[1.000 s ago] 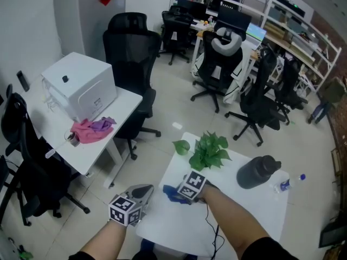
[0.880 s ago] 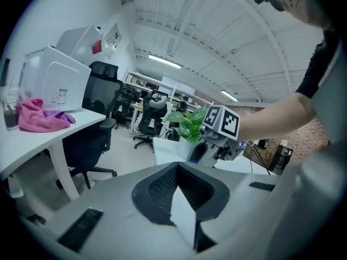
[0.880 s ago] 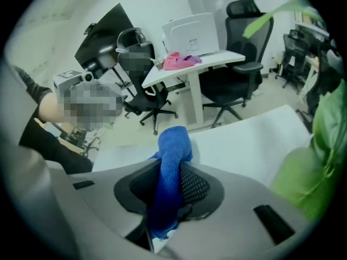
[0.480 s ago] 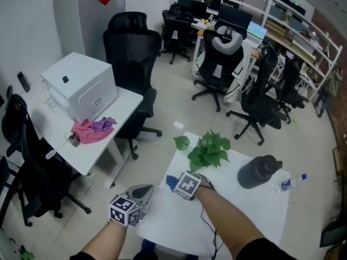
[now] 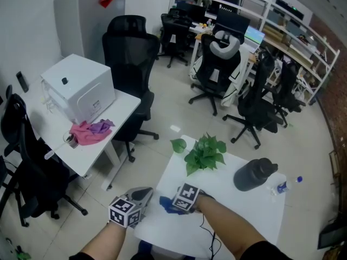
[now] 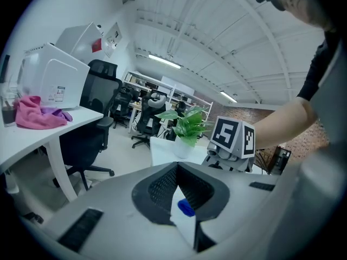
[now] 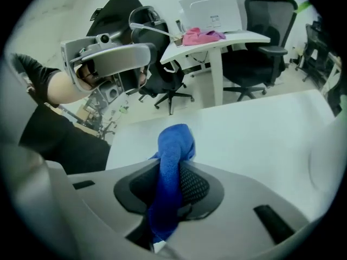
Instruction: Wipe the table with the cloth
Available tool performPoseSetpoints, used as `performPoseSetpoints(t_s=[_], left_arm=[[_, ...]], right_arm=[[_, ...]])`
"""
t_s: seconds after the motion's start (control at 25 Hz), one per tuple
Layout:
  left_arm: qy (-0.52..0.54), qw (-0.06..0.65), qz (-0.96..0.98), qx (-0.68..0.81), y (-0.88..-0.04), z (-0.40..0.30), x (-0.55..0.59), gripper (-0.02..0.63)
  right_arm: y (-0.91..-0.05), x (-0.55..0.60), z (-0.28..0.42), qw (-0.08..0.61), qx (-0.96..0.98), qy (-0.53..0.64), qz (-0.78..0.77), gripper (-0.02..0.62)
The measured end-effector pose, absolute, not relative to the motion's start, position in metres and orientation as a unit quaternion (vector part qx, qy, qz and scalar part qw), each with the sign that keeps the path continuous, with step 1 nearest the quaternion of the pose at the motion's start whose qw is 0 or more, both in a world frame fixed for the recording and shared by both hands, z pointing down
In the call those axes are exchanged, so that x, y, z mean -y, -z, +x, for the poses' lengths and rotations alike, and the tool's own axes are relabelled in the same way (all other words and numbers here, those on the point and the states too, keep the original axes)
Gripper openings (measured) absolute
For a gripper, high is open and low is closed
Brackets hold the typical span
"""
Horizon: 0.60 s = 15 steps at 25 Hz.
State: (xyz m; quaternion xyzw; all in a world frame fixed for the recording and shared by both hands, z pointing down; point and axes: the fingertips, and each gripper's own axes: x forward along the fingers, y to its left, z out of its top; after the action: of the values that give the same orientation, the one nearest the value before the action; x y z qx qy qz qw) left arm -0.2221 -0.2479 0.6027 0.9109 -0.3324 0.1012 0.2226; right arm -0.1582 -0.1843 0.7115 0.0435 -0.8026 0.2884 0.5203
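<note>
A blue cloth (image 5: pixel 166 204) lies bunched on the white table (image 5: pixel 233 210), close to its near left corner. My right gripper (image 5: pixel 172 203) is shut on it. In the right gripper view the cloth (image 7: pixel 174 142) runs up between the pads of that gripper (image 7: pixel 174 167) and flops over onto the table (image 7: pixel 260 140). My left gripper (image 5: pixel 145 190) hangs just off the table's left edge, jaws together and holding nothing. In the left gripper view the left gripper (image 6: pixel 177 166) faces the right gripper's marker cube (image 6: pixel 233 137), and a bit of blue cloth (image 6: pixel 185 207) shows behind the jaws.
A potted green plant (image 5: pixel 205 151) stands at the table's far edge, with a black jug (image 5: pixel 254 173) and a small water bottle (image 5: pixel 282 186) to the right. A side desk (image 5: pixel 116 118) on the left carries a white box (image 5: pixel 78 88) and a pink cloth (image 5: pixel 89 130). Office chairs (image 5: pixel 130 53) stand beyond.
My right gripper has dragged the blue cloth across the table toward the near left corner. The left gripper has stayed where it was.
</note>
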Motion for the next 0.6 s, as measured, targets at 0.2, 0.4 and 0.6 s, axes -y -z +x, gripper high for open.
performPoseSetpoints(t_s=[0.2, 0.4, 0.6], left_arm=[[-0.097, 0.217, 0.912, 0.334, -0.592, -0.225, 0.248, 0.002], [-0.097, 0.205, 0.918, 0.325, -0.577, -0.213, 0.242, 0.000], [-0.096, 0.190, 0.926, 0.310, -0.565, -0.182, 0.222, 0.000]], right_arm=[[-0.672, 0.199, -0.158, 0.373, 0.850, -0.362, 0.091, 0.086], [-0.620, 0.196, -0.112, 0.265, 0.883, -0.347, 0.169, 0.087], [-0.600, 0.149, 0.019, 0.202, 0.864, -0.340, 0.311, 0.087]])
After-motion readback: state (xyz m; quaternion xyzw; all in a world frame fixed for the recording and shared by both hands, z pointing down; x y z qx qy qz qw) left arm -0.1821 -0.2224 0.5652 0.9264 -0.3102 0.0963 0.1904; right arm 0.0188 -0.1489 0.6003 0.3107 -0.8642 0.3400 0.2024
